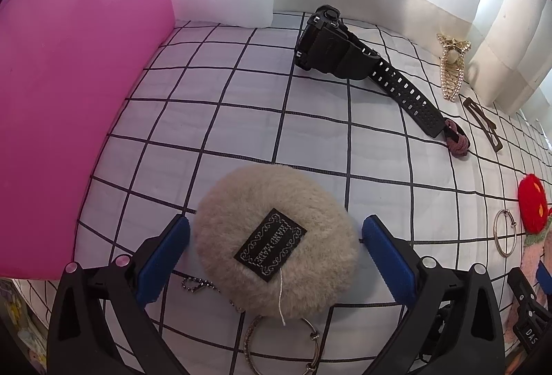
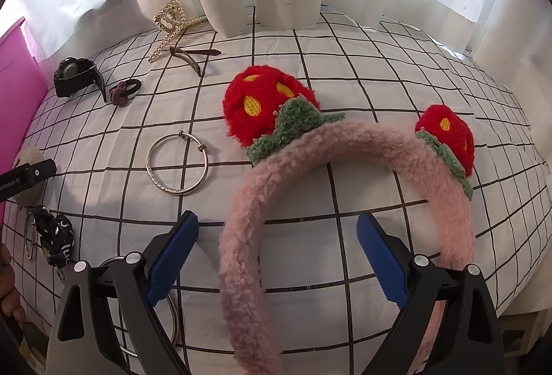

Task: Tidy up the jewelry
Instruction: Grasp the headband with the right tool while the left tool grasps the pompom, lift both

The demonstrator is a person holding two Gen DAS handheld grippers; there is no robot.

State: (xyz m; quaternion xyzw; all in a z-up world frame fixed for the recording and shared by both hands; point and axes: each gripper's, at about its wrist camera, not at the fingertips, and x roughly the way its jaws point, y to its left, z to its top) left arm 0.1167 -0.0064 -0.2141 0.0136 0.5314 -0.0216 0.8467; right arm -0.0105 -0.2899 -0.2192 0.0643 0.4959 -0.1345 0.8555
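Pink plush covers the headband (image 2: 345,161), the biggest piece on the checked cloth (image 2: 310,47); its left leg runs lengthwise between the spread fingers of the right gripper (image 2: 277,261), which grips nothing. Next in size, the beige fur puff (image 1: 276,237) lies between the parted fingers of the left gripper (image 1: 276,257), also unclamped. A pink box (image 1: 79,81) walls the left side; open cloth lies ahead. The black watch (image 1: 331,43) and silver bangle (image 2: 177,166) lie well apart.
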